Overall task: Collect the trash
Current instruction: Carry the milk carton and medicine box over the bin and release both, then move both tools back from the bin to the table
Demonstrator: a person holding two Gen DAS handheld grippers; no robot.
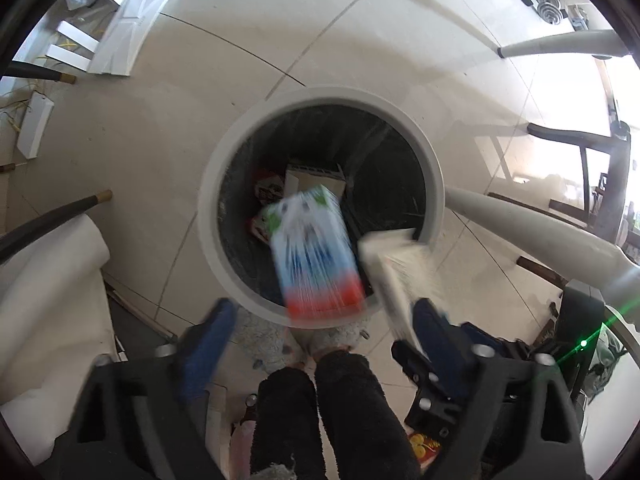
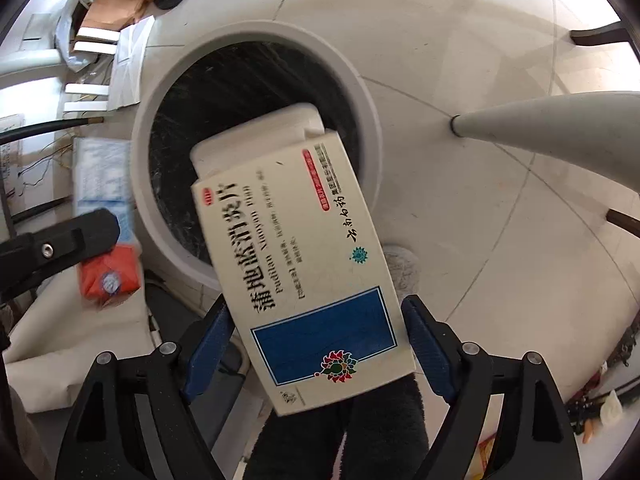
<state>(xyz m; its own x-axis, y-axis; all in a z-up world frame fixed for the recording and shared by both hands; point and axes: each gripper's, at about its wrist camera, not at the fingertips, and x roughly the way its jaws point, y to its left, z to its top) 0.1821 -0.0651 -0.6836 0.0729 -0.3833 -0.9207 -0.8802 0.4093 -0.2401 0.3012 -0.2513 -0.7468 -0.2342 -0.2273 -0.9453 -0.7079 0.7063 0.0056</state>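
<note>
A round bin with a pale rim (image 1: 320, 98) and black liner stands on the floor, with several boxes at its bottom. A blue, white and red carton (image 1: 316, 252) is blurred in mid-air over the bin, free of my open left gripper (image 1: 324, 320). It also shows in the right wrist view (image 2: 106, 240). My right gripper (image 2: 316, 332) is shut on a cream medicine box (image 2: 296, 256) with a blue panel, held over the bin's near rim (image 2: 256, 44). That box shows blurred in the left wrist view (image 1: 394, 276).
Pale table legs (image 1: 532, 224) (image 2: 552, 132) slant beside the bin. White boards (image 1: 132, 28) and cardboard (image 2: 112, 4) lie on the tiled floor behind. The person's dark fuzzy trouser legs (image 1: 324, 412) stand below the grippers. A white cushion (image 1: 48, 300) lies to the left.
</note>
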